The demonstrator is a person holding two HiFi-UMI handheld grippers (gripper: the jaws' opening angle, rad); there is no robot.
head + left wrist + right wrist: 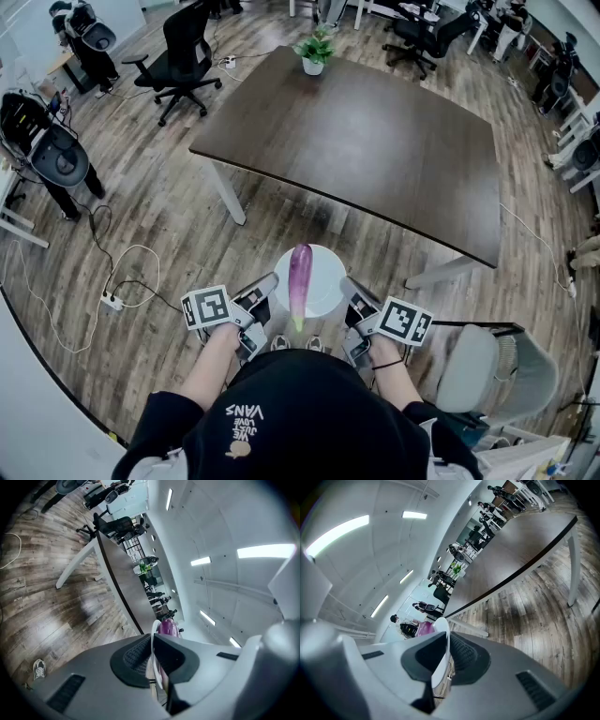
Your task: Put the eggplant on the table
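Note:
A purple eggplant (300, 275) with a green stem lies lengthwise on a white plate (323, 267), held in front of me above the wooden floor. My left gripper (273, 281) is shut on the plate's left rim (153, 644), and the eggplant (167, 627) shows just beyond its jaws. My right gripper (348, 284) is shut on the plate's right rim (439, 653), with a bit of eggplant (424, 628) past it. The dark brown table (375, 141) stands ahead, its near edge a short way beyond the plate.
A small potted plant (314, 52) sits at the table's far end. Black office chairs (183, 56) stand at the back left, a grey chair (483, 370) at my right. A white cable and power strip (112, 300) lie on the floor to the left.

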